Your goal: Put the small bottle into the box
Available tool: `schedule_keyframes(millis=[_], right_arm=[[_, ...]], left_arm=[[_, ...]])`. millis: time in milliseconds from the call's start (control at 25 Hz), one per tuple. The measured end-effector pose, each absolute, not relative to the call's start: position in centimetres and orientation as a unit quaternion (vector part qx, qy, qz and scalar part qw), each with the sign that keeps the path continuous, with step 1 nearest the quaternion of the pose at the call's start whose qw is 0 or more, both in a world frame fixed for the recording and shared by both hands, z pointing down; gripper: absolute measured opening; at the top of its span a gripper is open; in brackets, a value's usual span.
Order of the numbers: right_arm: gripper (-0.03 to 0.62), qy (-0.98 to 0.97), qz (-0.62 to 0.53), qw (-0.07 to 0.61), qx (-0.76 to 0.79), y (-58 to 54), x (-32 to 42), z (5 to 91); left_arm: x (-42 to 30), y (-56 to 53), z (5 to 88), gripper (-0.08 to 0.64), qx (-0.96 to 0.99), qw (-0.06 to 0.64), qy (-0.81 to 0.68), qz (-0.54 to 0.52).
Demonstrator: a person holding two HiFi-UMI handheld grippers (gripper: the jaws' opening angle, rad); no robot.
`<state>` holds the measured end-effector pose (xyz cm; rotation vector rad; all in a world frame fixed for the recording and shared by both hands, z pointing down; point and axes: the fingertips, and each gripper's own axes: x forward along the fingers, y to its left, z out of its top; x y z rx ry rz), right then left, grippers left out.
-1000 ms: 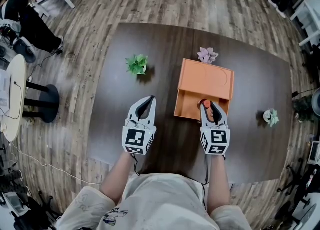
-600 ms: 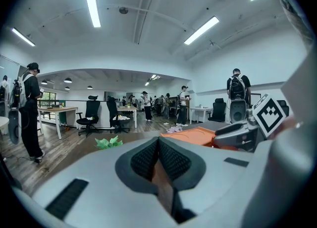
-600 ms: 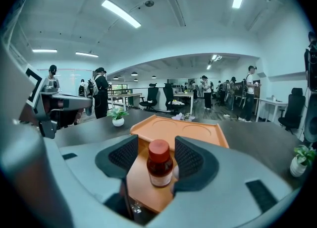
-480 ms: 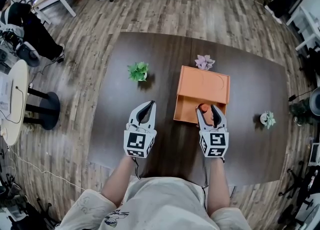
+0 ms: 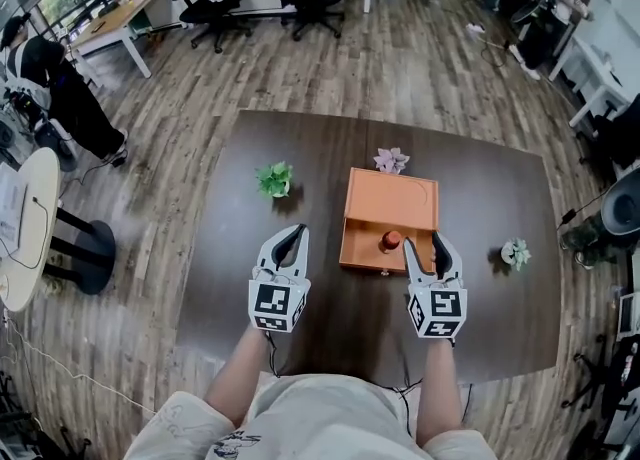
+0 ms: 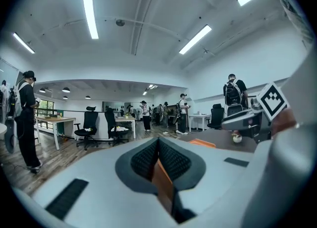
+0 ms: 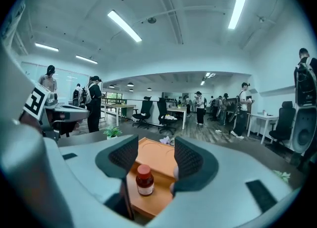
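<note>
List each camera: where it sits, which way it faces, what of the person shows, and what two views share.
Head view: on the head, steeply down at the table, box, both forearms, left gripper, right gripper.
Left gripper view: on that gripper, level across the office over shut jaws.
Right gripper view: along its jaws, just opened and empty, at the bottle standing in the box.
Shared: head and right gripper views both show bottle and box.

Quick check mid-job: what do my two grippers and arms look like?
Both the left gripper and right gripper are pale grey plastic shells tapering to two jaws lined with dark ribbed pads. Each carries a white cube printed with black square markers. The arms are bare below short sleeves of a light printed T-shirt.
</note>
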<state>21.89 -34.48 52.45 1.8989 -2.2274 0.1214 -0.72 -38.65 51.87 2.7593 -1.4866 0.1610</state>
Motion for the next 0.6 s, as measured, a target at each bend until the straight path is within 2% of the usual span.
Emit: schedule_keyframes(millis=[440, 600], right_arm=[[0.232, -0.713, -0.053, 0.031, 0.699, -30.1, 25.8, 42.4], [0.233, -0.700, -0.060, 0.031, 0.711, -28.9, 26.8, 41.5]], left_arm=[[-2.5, -38.3, 46.3, 0.003, 0.867, -0.057, -0.495, 0.008], [-2.6, -37.9, 45.4, 0.002, 0.868, -0.060, -0.492, -0.004]])
